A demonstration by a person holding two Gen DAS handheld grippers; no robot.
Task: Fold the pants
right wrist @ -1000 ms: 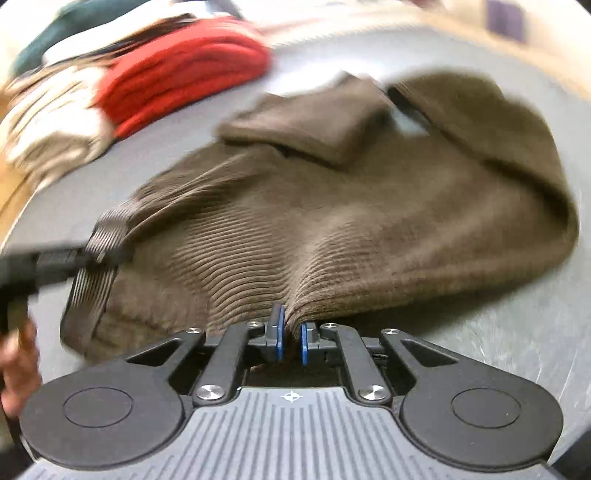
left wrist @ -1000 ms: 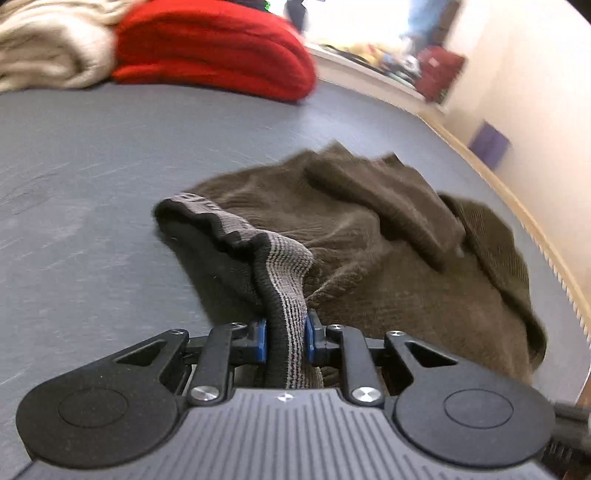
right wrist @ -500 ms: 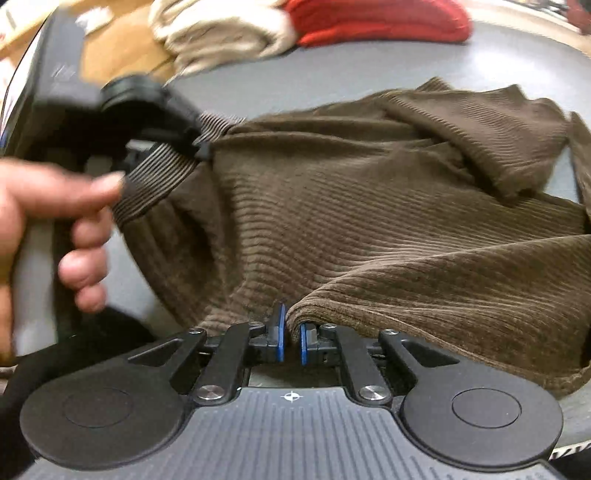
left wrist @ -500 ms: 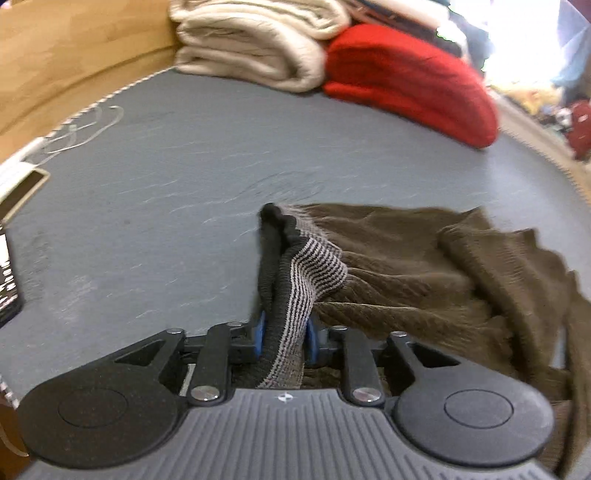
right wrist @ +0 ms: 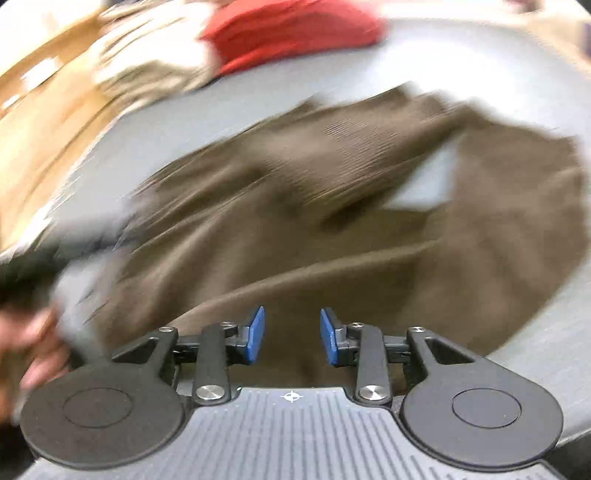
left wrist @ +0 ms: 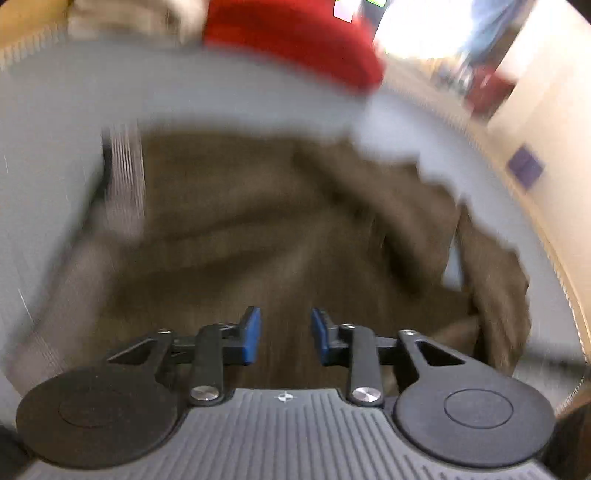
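Left wrist view: heavy motion blur. Left gripper (left wrist: pixel 285 336) has its jaws spread apart, blue pads (left wrist: pixel 252 334) bare, nothing between them. Brown pants (left wrist: pixel 280 229) lie spread on the grey table (left wrist: pixel 59 122) right in front of and below the fingers. Striped waistband (left wrist: pixel 123 184) sits at the pants' left edge. A sliver of table shows through a gap in the cloth on the right. Red folded garment (left wrist: pixel 295 40) and a cream one (left wrist: pixel 125 18) sit at the far end of the table, well apart from the pants. Pale wall (left wrist: pixel 554 110) on the right.

Right wrist view: also smeared. Right gripper (right wrist: pixel 291 336) is released too, pads wide, holding nothing. Pants (right wrist: pixel 332 229) fill the middle of the frame, lying on the table (right wrist: pixel 546 350), a fold ridge just ahead of the fingers. Lower left there's a hand (right wrist: pixel 33 347) on something dark, probably the other gripper, too blurred to be sure. Red garment (right wrist: pixel 295 33) and cream garment (right wrist: pixel 147 70) at the far side, next to each other.
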